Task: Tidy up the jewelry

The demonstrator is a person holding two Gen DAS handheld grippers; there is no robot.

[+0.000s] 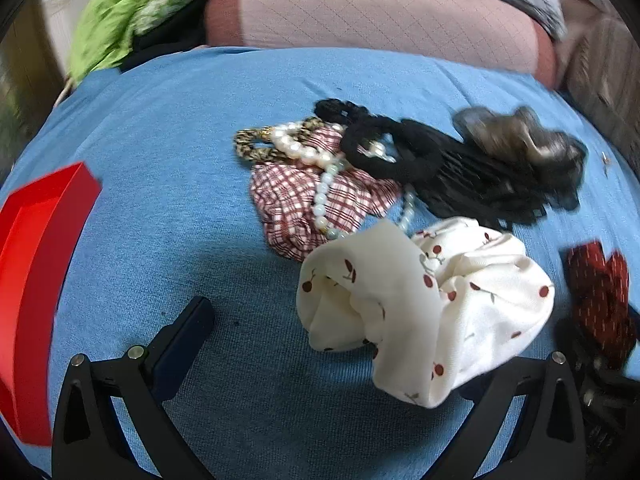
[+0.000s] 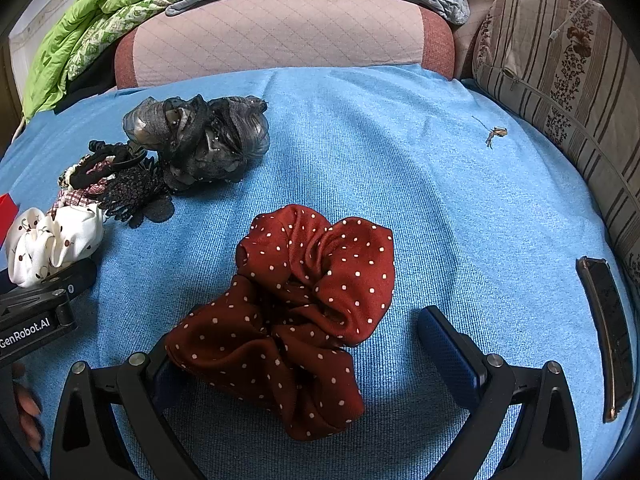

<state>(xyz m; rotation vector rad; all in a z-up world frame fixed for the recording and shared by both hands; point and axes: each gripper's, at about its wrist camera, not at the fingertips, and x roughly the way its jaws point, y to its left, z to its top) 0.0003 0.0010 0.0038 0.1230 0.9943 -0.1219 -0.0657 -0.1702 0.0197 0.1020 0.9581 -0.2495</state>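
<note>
Red scrunchie sits between the right tongs, wide open, gripping nothing; its long axis runs diagonally, lower end against the left finger. Left tongs also open, cherry scrunchie at the right finger (red tray far left).

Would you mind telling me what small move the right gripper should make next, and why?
Probably close the right gripper: it is open, and the red polka-dot scrunchie already lies between its fingers on the blue cloth, against the left finger and apart from the right one.

a blue cloth covers the surface before a pink quilted cushion and striped pillow.
</note>
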